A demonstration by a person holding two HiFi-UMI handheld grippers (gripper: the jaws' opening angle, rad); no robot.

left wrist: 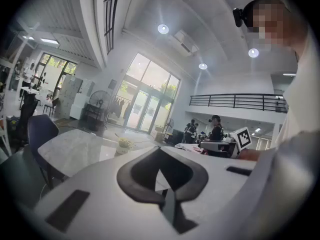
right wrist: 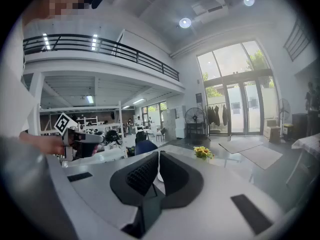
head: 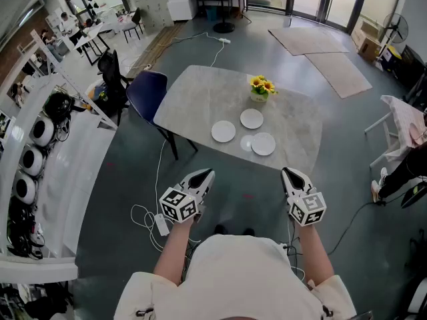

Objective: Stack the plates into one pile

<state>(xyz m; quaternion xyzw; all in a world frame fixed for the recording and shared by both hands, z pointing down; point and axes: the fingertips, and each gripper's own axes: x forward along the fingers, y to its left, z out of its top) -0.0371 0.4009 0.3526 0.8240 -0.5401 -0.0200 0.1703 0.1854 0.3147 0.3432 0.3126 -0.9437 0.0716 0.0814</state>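
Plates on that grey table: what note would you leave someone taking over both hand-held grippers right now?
Left hand-held gripper: shut, empty.
Right hand-held gripper: shut, empty.
Both are short of the grey stone-look table.
Round white plates lie spread near its front edge: left plate, far plate, right plate, with a smaller pale disc touching it.
Nothing stacked; all stacking remains.

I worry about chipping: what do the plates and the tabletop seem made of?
The plates: plain smooth white, probably glazed ceramic, possibly melamine. The tabletop: pale grey, faintly mottled, matte; looks like stone or a stone-look laminate.
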